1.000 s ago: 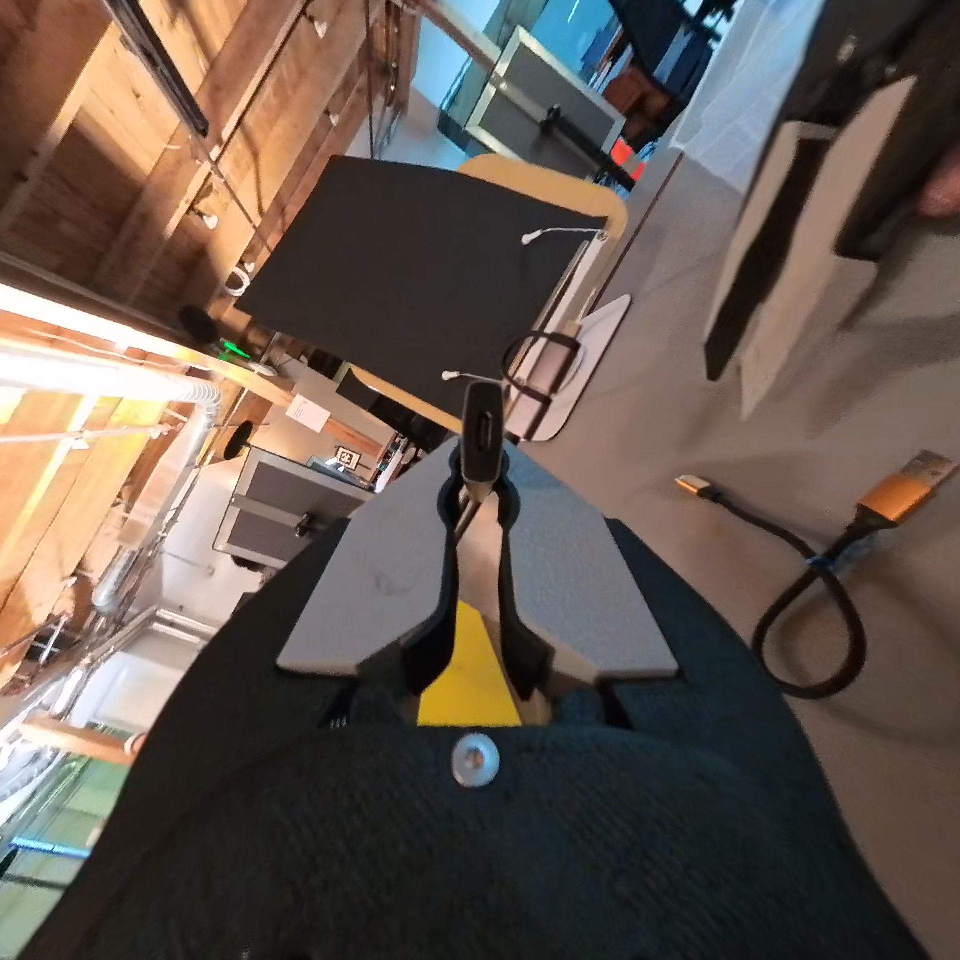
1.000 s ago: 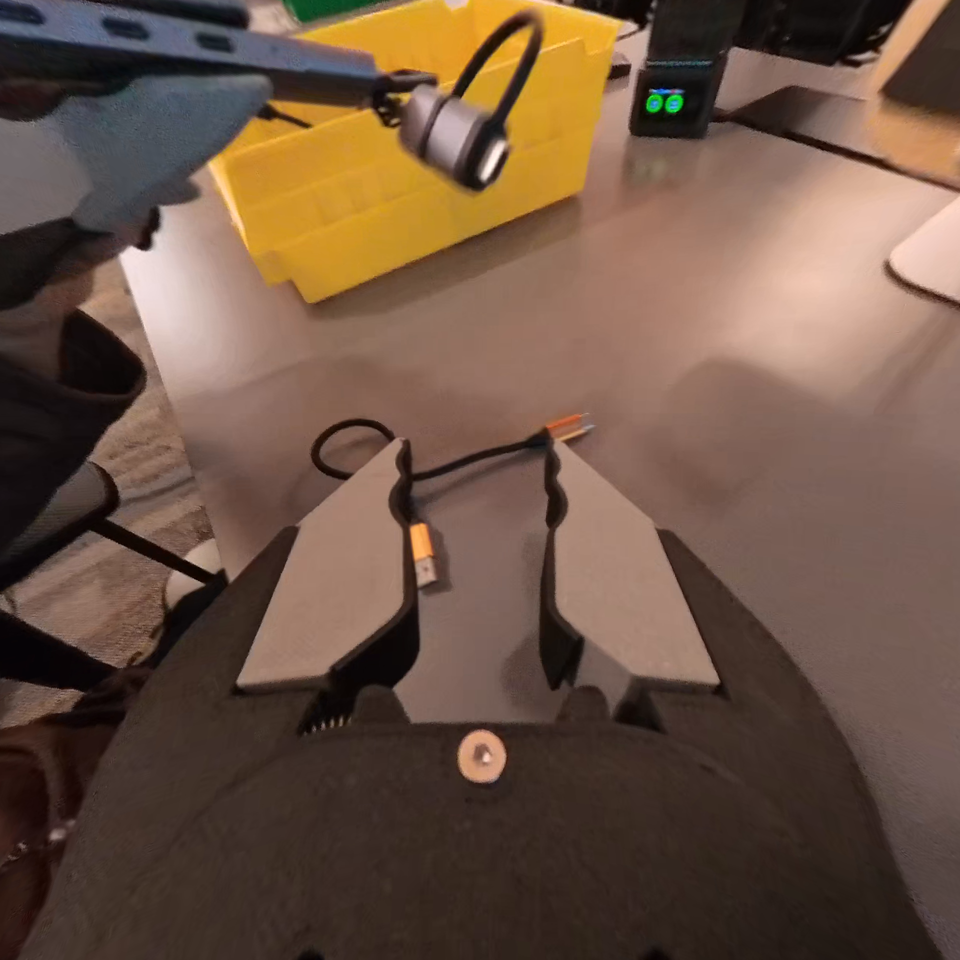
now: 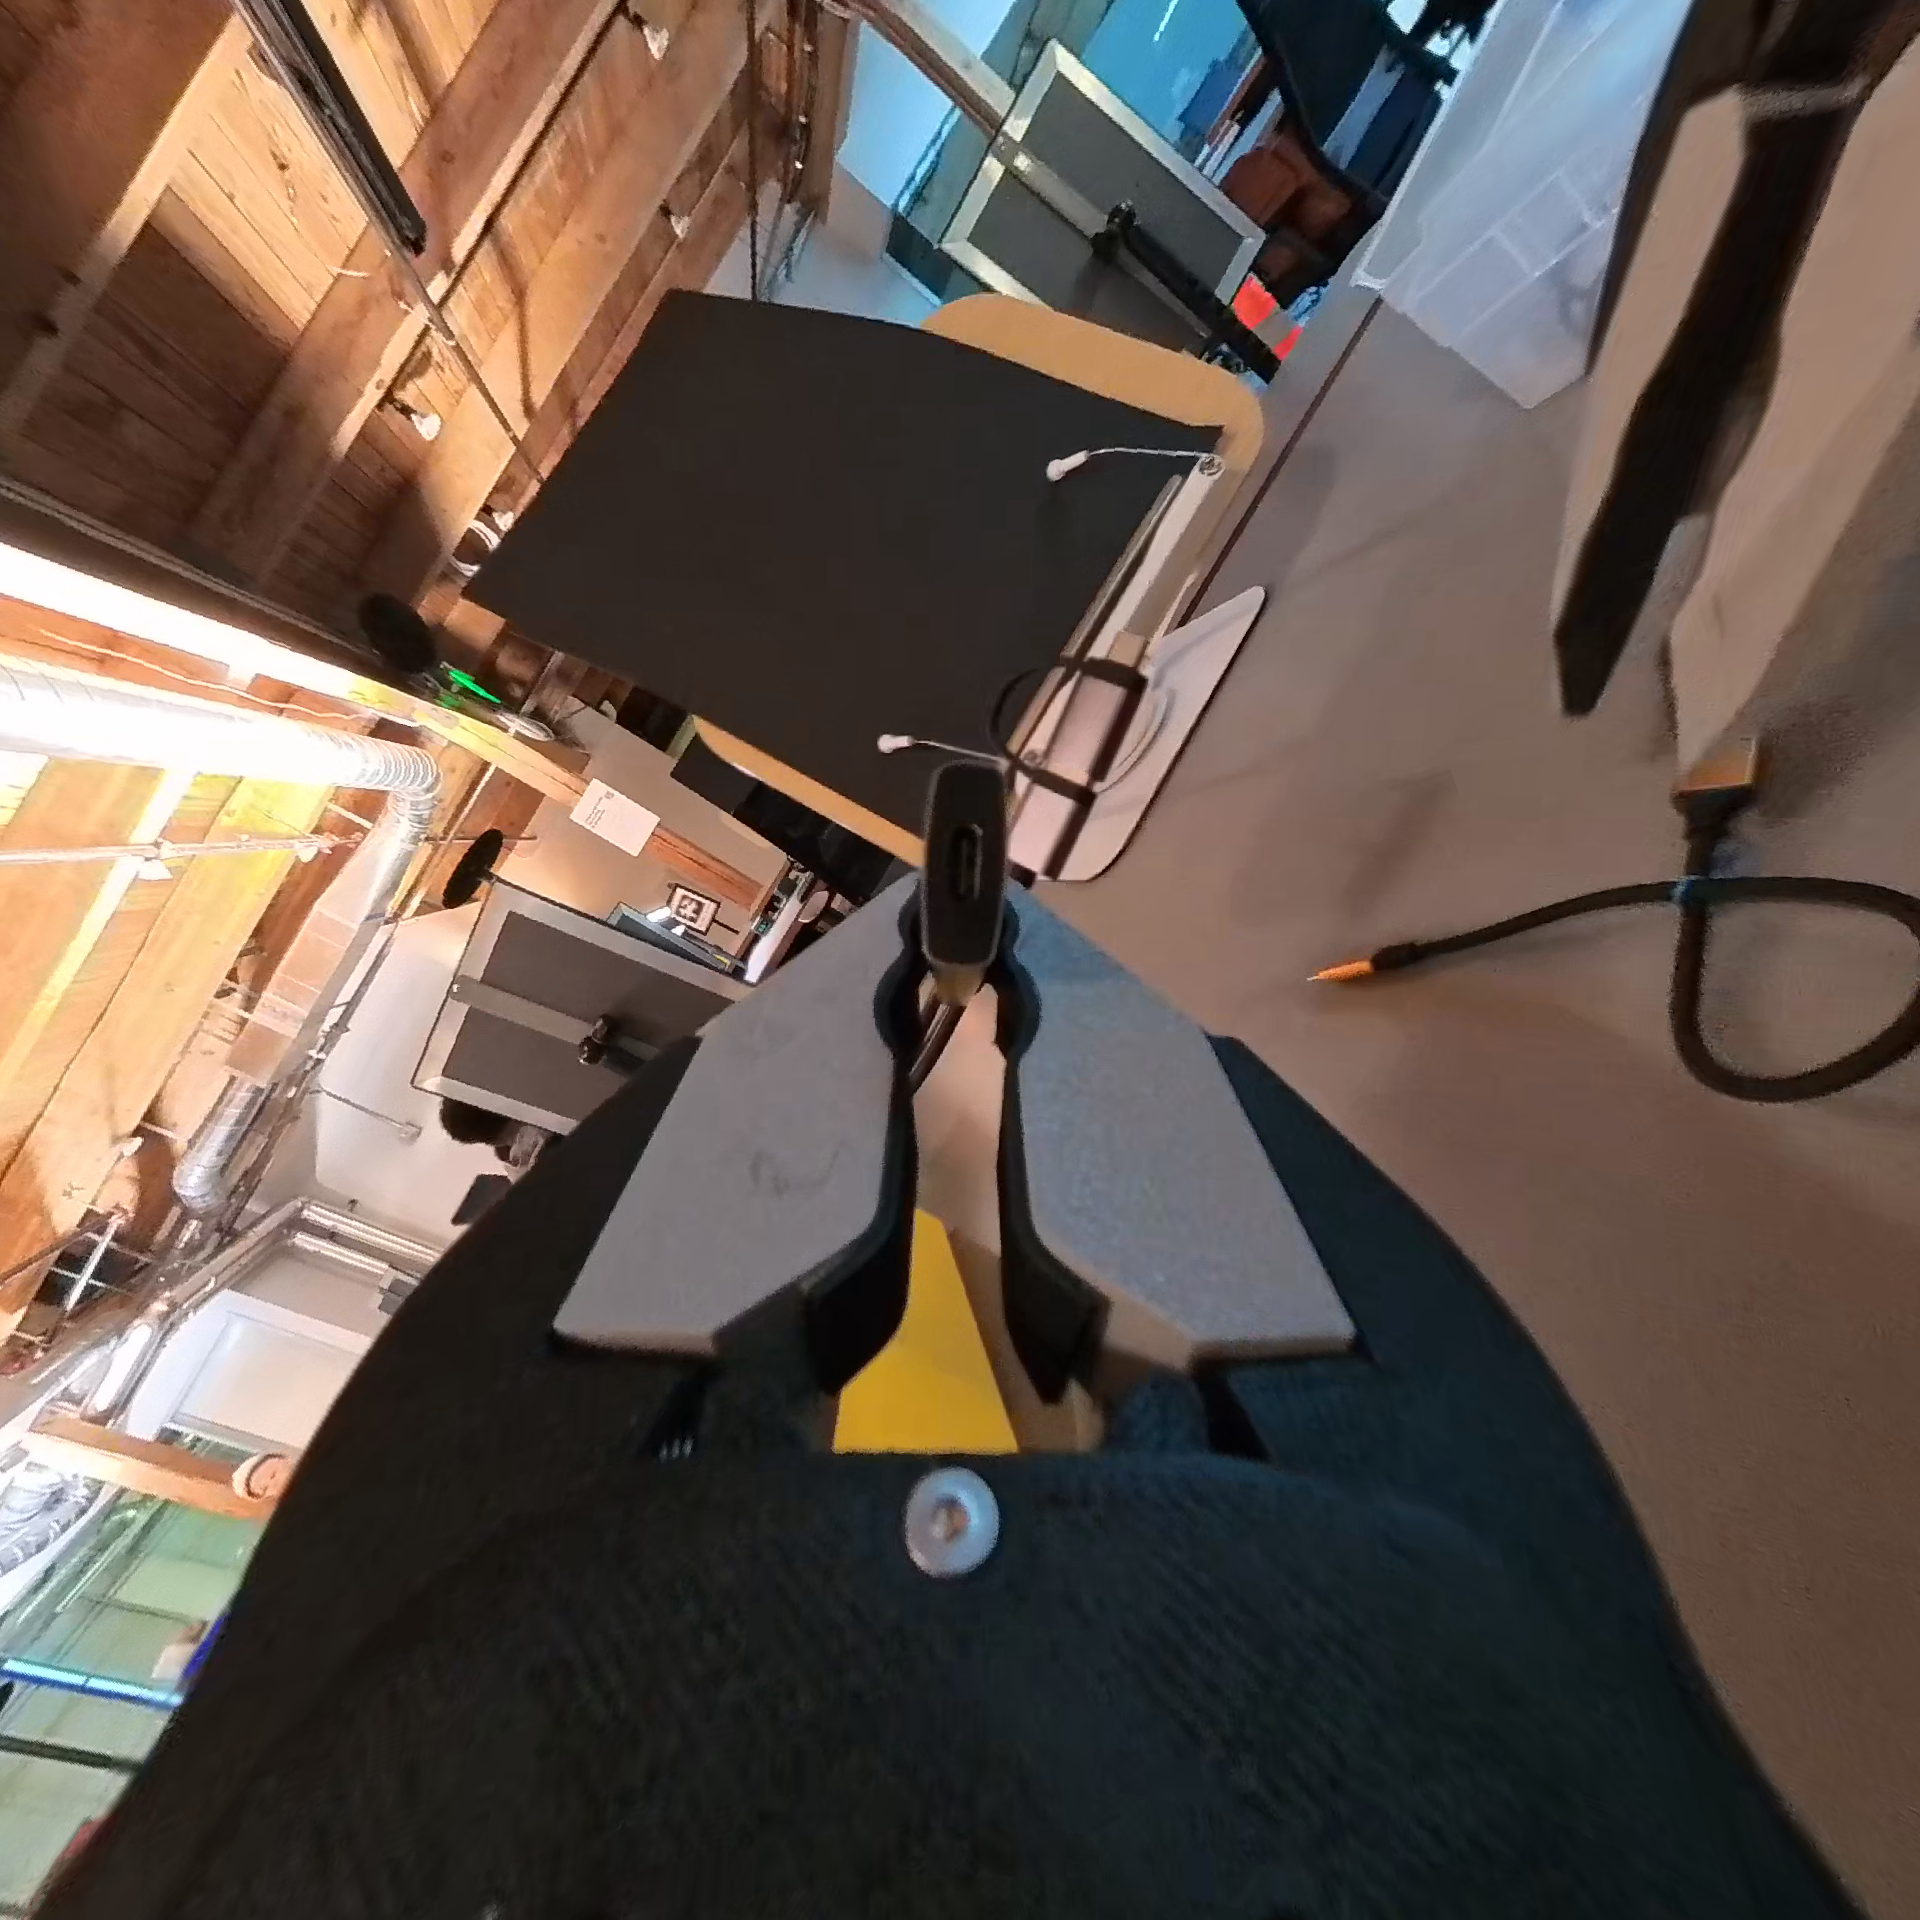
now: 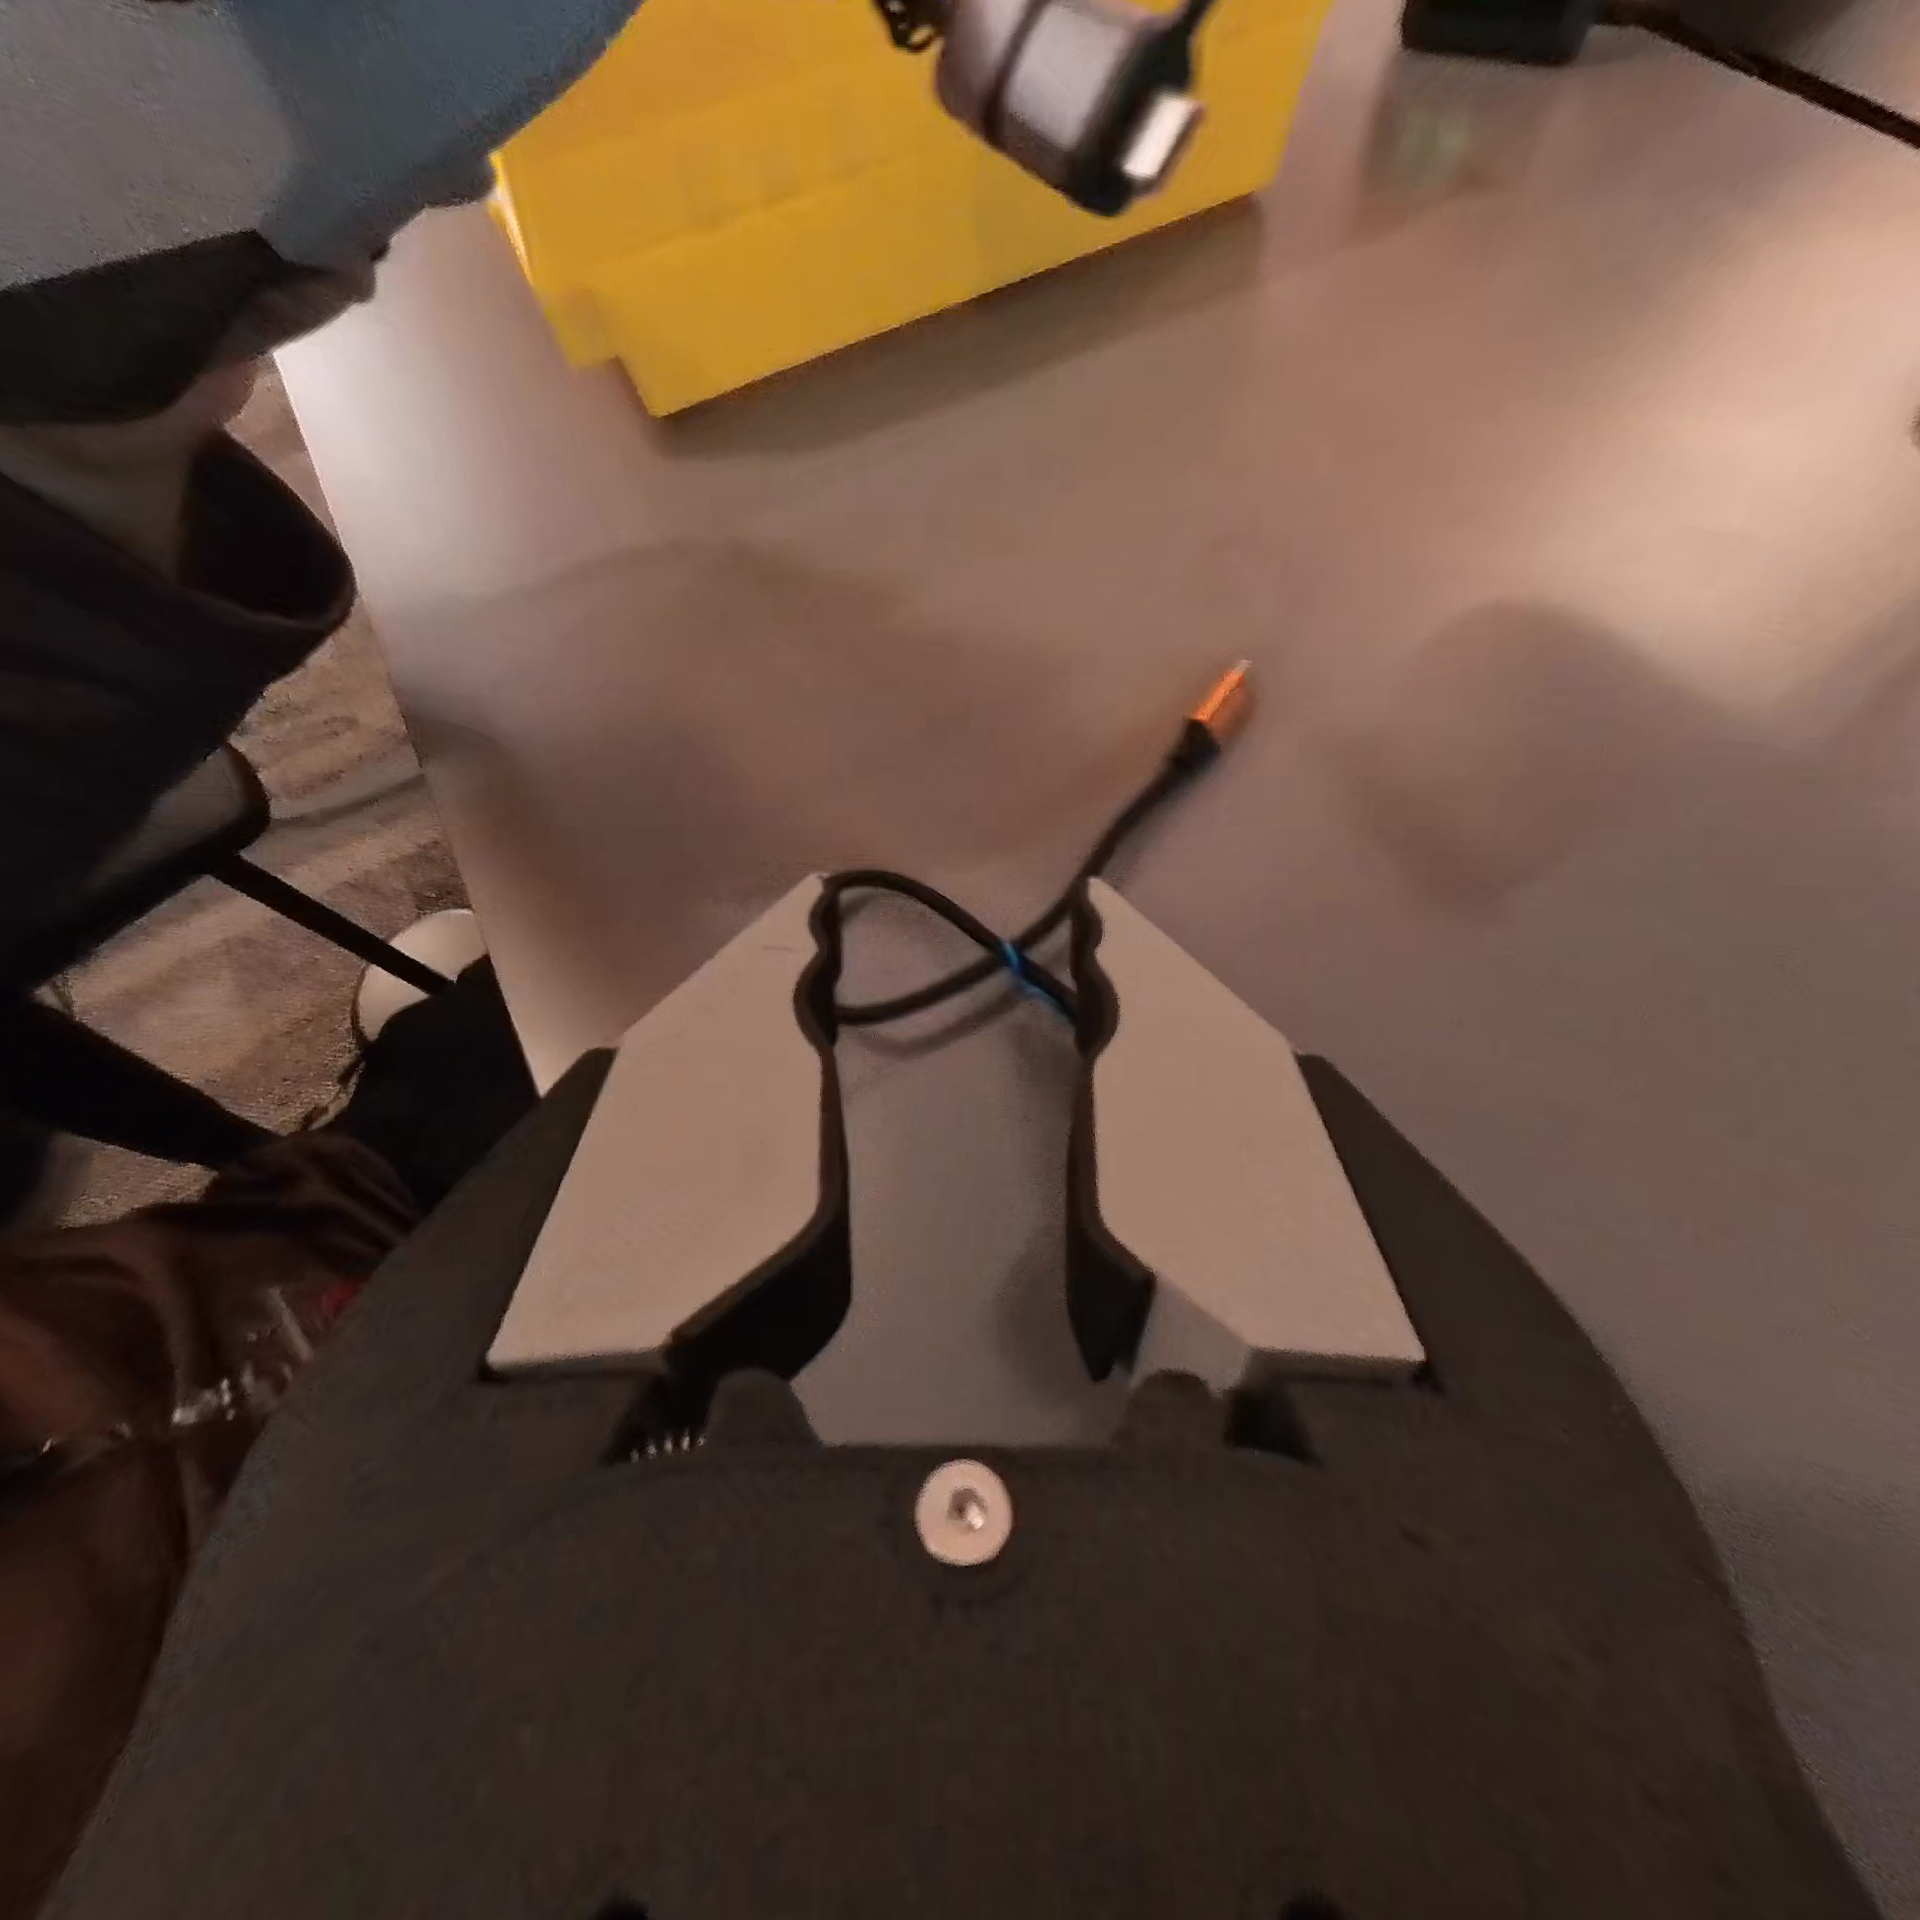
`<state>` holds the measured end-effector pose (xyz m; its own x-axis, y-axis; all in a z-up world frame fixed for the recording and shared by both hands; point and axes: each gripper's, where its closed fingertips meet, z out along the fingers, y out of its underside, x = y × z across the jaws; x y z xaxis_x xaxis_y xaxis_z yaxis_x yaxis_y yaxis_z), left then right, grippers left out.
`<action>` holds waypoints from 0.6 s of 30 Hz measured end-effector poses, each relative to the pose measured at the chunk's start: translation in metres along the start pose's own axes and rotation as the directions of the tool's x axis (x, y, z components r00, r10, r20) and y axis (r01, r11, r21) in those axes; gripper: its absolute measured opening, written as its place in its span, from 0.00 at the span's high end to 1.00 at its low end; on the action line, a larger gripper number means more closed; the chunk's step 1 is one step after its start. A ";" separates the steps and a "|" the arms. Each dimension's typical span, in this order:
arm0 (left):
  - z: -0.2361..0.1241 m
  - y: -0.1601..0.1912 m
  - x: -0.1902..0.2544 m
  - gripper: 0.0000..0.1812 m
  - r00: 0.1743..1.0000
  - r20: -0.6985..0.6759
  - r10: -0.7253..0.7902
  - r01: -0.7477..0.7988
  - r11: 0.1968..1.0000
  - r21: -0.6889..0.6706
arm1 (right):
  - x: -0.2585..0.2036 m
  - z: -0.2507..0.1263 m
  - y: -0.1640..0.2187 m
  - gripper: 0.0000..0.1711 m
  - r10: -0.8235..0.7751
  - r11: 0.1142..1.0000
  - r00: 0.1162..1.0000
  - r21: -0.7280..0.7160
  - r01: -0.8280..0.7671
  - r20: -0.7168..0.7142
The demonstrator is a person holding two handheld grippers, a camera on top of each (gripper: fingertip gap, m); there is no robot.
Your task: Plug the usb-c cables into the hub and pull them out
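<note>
The left tool (image 3: 961, 940) is clamped on the end of the dark grey hub (image 3: 964, 864), which stands up between its fingertips with a port facing the camera, lifted off the table (image 3: 1455, 1195). Lower down between those fingers a patch of yellow shows through. The right tool (image 4: 956, 935) stands apart, its fingers spread and holding nothing, low over the grey table. The black usb-c cable (image 4: 935, 977) lies on the table right at its tips: the loop, bound with a small blue tie (image 4: 1013, 961), sits in the gap between the fingers, and the cord runs out past the right finger to an orange connector (image 4: 1218, 709) lying a little beyond. From the left side, the same cable curls on the table well to the right of the left tool, with its broader gold-coloured plug (image 3: 1720, 774) close under the right tool. Farther off, a yellow bin (image 4: 883, 197) sits on the table, and the hub's short lead with its grey plug (image 4: 1081, 114) hangs in the air in front of it. At the far side stands a dark monitor (image 3: 831, 540) on a pale stand.
</note>
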<state>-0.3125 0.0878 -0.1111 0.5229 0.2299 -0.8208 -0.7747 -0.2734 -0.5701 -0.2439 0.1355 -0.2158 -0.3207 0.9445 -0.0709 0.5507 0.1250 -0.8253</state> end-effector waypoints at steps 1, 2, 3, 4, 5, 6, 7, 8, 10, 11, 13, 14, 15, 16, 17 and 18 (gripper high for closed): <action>0.000 -0.001 0.002 0.96 1.000 -0.002 0.009 -0.009 1.000 0.005 | -0.005 0.009 0.001 0.74 -0.001 1.000 1.000 0.000 0.001 -0.004; 0.000 -0.001 0.003 0.96 1.000 -0.003 0.019 -0.019 1.000 0.009 | -0.004 0.017 0.003 0.72 -0.014 1.000 0.999 -0.009 0.014 -0.033; 0.000 -0.001 0.004 0.96 1.000 -0.002 0.028 -0.028 1.000 0.013 | -0.001 0.025 0.008 0.70 -0.031 0.999 0.997 -0.026 0.029 -0.070; 0.000 -0.002 0.005 0.96 0.999 -0.002 0.035 -0.035 0.999 0.016 | 0.002 0.031 0.013 0.67 -0.040 0.998 0.995 -0.047 0.036 -0.092; 0.000 -0.002 0.006 0.96 0.999 -0.003 0.042 -0.041 0.999 0.021 | 0.003 0.037 0.019 0.65 -0.039 0.997 0.995 -0.072 0.032 -0.093; 0.000 -0.003 0.006 0.96 0.999 -0.003 0.047 -0.046 0.999 0.025 | 0.004 0.040 0.026 0.64 -0.035 0.994 0.996 -0.107 0.026 -0.085; 0.000 -0.003 0.006 0.96 0.999 -0.001 0.051 -0.051 0.998 0.027 | 0.007 0.042 0.034 0.64 -0.040 0.988 0.996 -0.153 0.027 -0.082; -0.001 -0.003 0.006 0.96 0.998 0.000 0.056 -0.056 0.998 0.029 | 0.011 0.039 0.038 0.69 -0.059 0.984 0.994 -0.176 0.042 -0.090; -0.001 -0.001 0.006 0.96 0.998 -0.002 0.062 -0.062 0.998 0.026 | 0.021 0.026 0.044 0.77 -0.096 0.974 0.990 -0.215 0.072 -0.104; -0.001 -0.001 0.005 0.96 0.998 0.001 0.063 -0.063 0.998 0.026 | 0.028 0.018 0.049 0.79 -0.111 0.966 0.987 -0.244 0.080 -0.117; -0.001 0.000 0.004 0.96 0.998 0.005 0.063 -0.064 0.998 0.030 | 0.049 0.001 0.057 0.78 -0.134 0.951 0.975 -0.301 0.076 -0.177; -0.001 -0.001 0.003 0.96 0.998 0.006 0.062 -0.063 0.997 0.033 | 0.057 -0.007 0.058 0.78 -0.139 0.947 0.969 -0.313 0.069 -0.205; -0.001 -0.001 0.003 0.96 0.998 0.005 0.062 -0.062 0.997 0.035 | 0.063 -0.013 0.056 0.78 -0.136 0.949 0.966 -0.310 0.063 -0.219; -0.001 -0.002 0.004 0.96 0.998 0.004 0.063 -0.063 0.997 0.036 | 0.064 -0.017 0.053 0.78 -0.126 0.954 0.969 -0.294 0.060 -0.214; -0.001 -0.002 0.004 0.96 0.998 0.004 0.067 -0.067 0.997 0.037 | 0.062 -0.020 0.047 0.78 -0.115 0.961 0.974 -0.270 0.059 -0.197; -0.001 -0.003 0.005 0.96 0.997 0.002 0.072 -0.072 0.997 0.038 | 0.060 -0.022 0.042 0.78 -0.105 0.968 0.978 -0.246 0.057 -0.183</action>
<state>-0.3071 0.0890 -0.1138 0.4649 0.2110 -0.8598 -0.8235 -0.2535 -0.5075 -0.2235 0.2044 -0.2421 -0.2302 0.9658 0.1195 0.7041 0.2500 -0.6646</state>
